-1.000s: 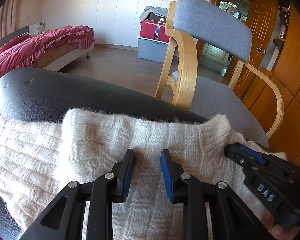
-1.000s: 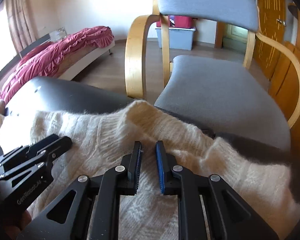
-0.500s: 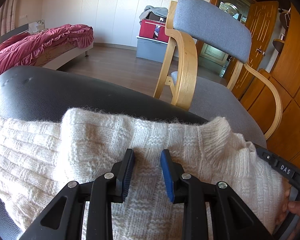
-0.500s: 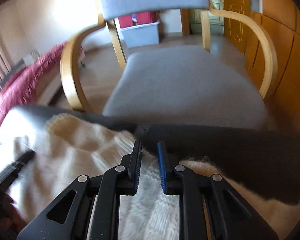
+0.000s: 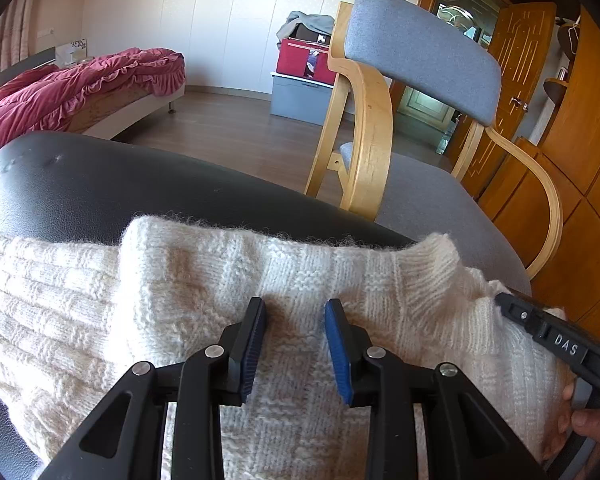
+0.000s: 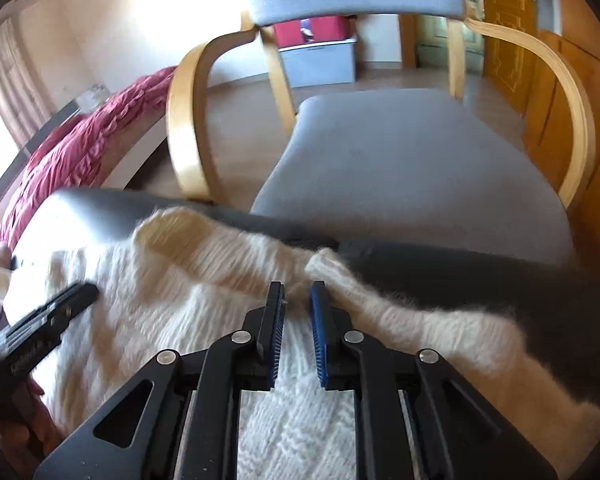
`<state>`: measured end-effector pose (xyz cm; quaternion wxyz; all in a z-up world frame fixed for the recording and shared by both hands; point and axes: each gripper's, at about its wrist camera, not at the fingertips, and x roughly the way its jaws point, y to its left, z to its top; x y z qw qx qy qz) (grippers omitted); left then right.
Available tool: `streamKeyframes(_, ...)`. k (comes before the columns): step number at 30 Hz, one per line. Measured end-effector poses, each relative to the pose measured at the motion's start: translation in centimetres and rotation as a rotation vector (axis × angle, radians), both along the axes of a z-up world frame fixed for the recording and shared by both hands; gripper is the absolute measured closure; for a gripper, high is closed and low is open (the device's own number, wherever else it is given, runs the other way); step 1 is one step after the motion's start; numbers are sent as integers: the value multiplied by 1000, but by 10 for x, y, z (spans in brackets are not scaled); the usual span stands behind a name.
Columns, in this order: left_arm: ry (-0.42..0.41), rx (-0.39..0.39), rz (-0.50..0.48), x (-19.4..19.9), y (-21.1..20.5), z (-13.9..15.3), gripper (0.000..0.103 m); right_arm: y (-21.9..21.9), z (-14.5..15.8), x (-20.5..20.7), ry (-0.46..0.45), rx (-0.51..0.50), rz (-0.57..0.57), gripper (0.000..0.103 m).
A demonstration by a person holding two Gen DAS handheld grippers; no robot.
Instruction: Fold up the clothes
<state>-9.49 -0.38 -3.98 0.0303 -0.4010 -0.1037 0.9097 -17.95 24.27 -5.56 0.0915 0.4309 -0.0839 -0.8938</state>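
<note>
1. Red bedspread [image 5: 72,88] on a bed at far left of the left wrist view, well apart from the work area.
2. Cream knit sweater [image 5: 204,280] lies spread on a black padded surface [image 5: 112,184]; far edge folded over into a thick roll, ribbed cuff or collar sticking up at right.
3. Left gripper [image 5: 296,334] sits low over the sweater, fingers [image 5: 254,340] parted with a clear gap, bare knit between them, nothing held.
4. Right gripper [image 6: 296,320] over the sweater's far edge near the surface's rim; fingers [image 6: 320,332] close together with a narrow gap. Some fuzzy knit sits at the tips, but the frame is motion-blurred, so cannot tell if it is pinched.
5. In the left wrist view the right gripper's body, marked "DAS", enters at the right edge, resting on the sweater, with a hand [image 5: 584,428] on it.
6. Grey-cushioned wooden armchair [image 5: 424,52] stands just beyond the black surface; red box on a grey bin behind it, wooden doors at right.
</note>
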Motion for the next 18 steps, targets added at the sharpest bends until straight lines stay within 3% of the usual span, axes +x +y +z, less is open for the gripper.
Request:
streamKeyframes(2, 0, 0, 0, 0, 0, 0, 72, 3, 5, 4, 21, -23, -16, 88)
streamKeyframes(6, 0, -7, -3, 0, 2, 0, 71, -17, 16, 16, 93, -80, 131, 86)
streamKeyframes(9, 0, -8, -7, -1, 2, 1, 69, -45, 10, 27, 107, -45, 285, 86)
streamKeyframes(11, 0, -10, -10, -1, 2, 1, 68, -59, 4, 27, 75, 16, 314, 86)
streamKeyframes(18, 2, -4, -20, -2, 4, 1, 64, -36, 4, 26, 46, 22, 185, 91)
